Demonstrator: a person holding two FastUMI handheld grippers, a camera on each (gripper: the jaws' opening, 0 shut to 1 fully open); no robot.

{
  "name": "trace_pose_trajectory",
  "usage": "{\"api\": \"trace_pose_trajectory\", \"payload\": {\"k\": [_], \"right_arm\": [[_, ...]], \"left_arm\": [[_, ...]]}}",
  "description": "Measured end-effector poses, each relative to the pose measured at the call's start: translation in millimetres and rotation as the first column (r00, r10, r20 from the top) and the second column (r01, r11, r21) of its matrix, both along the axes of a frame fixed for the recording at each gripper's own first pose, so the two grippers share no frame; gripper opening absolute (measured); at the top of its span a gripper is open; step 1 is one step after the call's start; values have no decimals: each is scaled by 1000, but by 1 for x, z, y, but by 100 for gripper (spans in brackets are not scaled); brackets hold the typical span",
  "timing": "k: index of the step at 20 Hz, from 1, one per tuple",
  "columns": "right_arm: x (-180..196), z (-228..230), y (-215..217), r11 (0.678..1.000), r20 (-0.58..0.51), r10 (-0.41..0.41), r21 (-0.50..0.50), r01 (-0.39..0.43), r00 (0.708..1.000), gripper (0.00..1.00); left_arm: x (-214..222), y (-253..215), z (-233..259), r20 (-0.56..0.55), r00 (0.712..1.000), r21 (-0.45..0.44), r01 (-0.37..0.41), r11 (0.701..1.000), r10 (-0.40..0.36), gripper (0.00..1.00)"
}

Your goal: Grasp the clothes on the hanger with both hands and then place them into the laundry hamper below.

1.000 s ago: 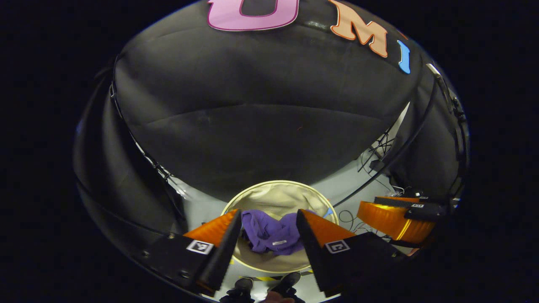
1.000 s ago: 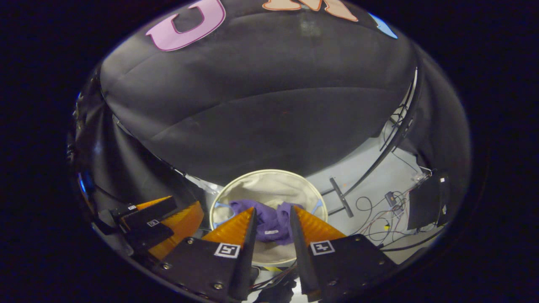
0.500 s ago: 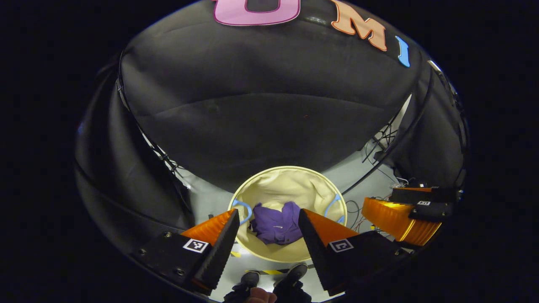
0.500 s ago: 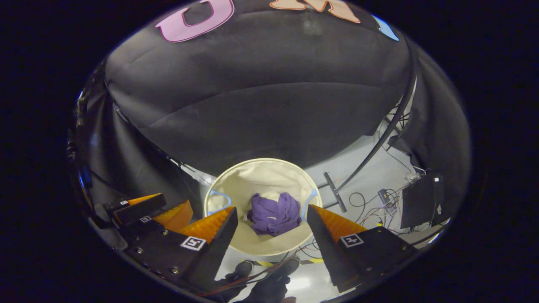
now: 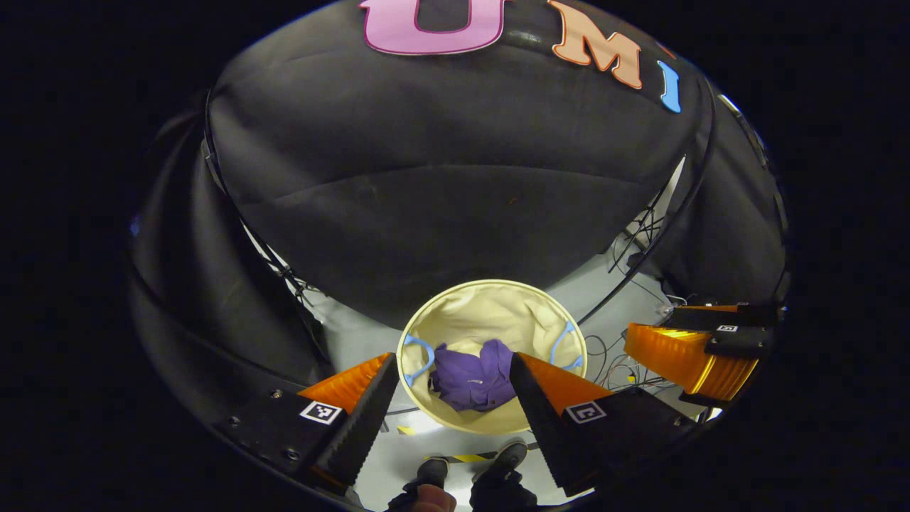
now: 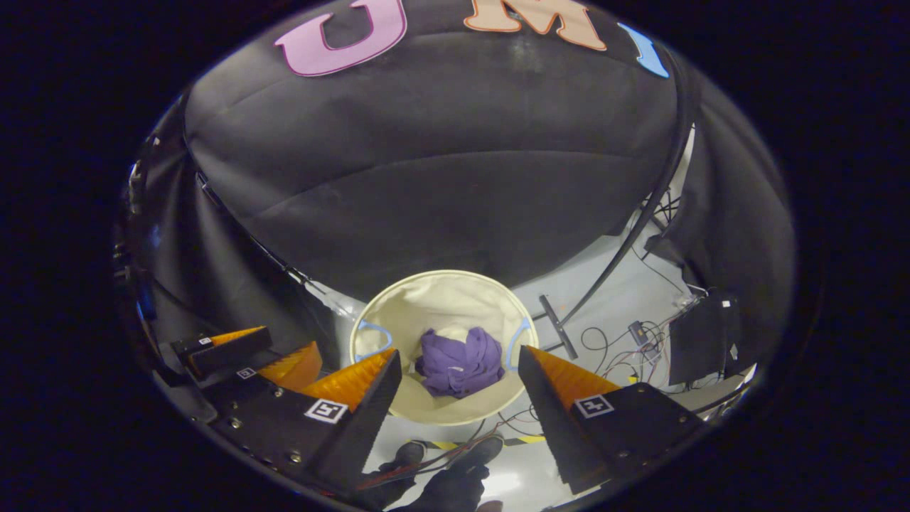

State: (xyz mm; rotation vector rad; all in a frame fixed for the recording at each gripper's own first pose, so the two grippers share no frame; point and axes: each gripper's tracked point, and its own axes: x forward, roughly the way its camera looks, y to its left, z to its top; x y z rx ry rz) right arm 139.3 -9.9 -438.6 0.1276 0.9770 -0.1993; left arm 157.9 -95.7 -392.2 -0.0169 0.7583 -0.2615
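Already the purple clothes (image 5: 473, 373) lie bunched inside the laundry hamper (image 5: 490, 299), well below and ahead of both the left gripper (image 5: 453, 370) and right gripper (image 6: 458, 370), each with jaws wide and empty.

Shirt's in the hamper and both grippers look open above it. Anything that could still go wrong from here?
1. Loose cables lie on the floor right of the hamper; stepping back, the person's shoes might catch them.
2. The left gripper and right gripper hang open side by side over the shirt; pulling away together, they could bump.
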Motion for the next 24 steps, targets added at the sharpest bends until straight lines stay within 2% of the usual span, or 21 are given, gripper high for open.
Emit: {"api": "trace_pose_trajectory", "payload": {"k": [6,13,19,24], "right_arm": [[0,24,19,1000,48,5,1,-5,999,100],[-3,73,37,1000,161,-17,10,15,987,100],[8,144,37,999,316,-35,-2,37,948,100],[3,211,34,996,426,-59,-30,80,903,99]], "left_arm": [[-8,18,30,29,1000,-19,-2,1000,3,98],[1,32,89,172,985,-30,9,1000,-4,98],[2,44,150,282,959,-34,-24,999,32,98],[-14,44,207,370,929,-57,12,998,10,97]]}}
